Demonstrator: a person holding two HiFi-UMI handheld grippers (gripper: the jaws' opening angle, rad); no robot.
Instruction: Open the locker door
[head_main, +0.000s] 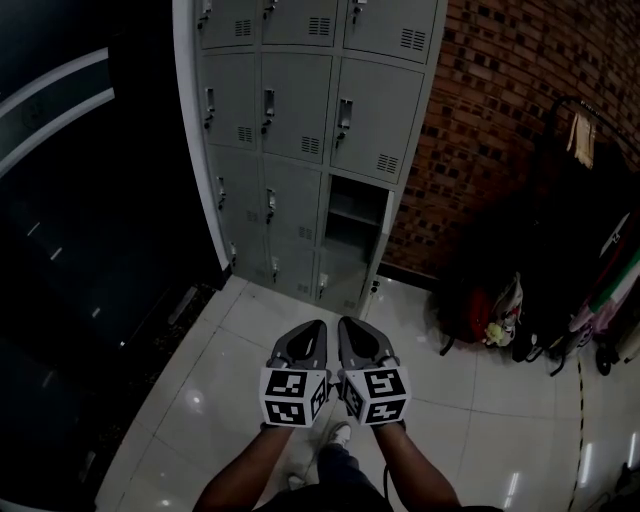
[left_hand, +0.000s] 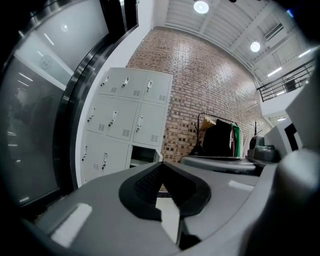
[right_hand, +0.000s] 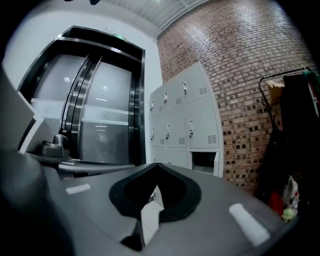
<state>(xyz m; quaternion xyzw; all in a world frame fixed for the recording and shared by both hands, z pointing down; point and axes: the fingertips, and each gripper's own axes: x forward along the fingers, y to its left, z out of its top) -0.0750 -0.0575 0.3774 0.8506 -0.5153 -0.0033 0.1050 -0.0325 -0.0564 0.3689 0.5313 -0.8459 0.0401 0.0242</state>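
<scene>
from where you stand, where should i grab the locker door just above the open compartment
Probably its small upright handle near the door's left edge, approached straight from the front, jaws closing from left and right. It's the only part standing proud of the flat panel.

Pale grey lockers (head_main: 300, 110), red-brown brick wall (head_main: 520, 90), white floor tiles (head_main: 480, 400), grey left claw (head_main: 318, 327), grey right claw (head_main: 344, 323)

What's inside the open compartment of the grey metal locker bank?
The open compartment of the grey metal locker bank shows one horizontal shelf. The dark space behind and below it cannot be made out.
</scene>
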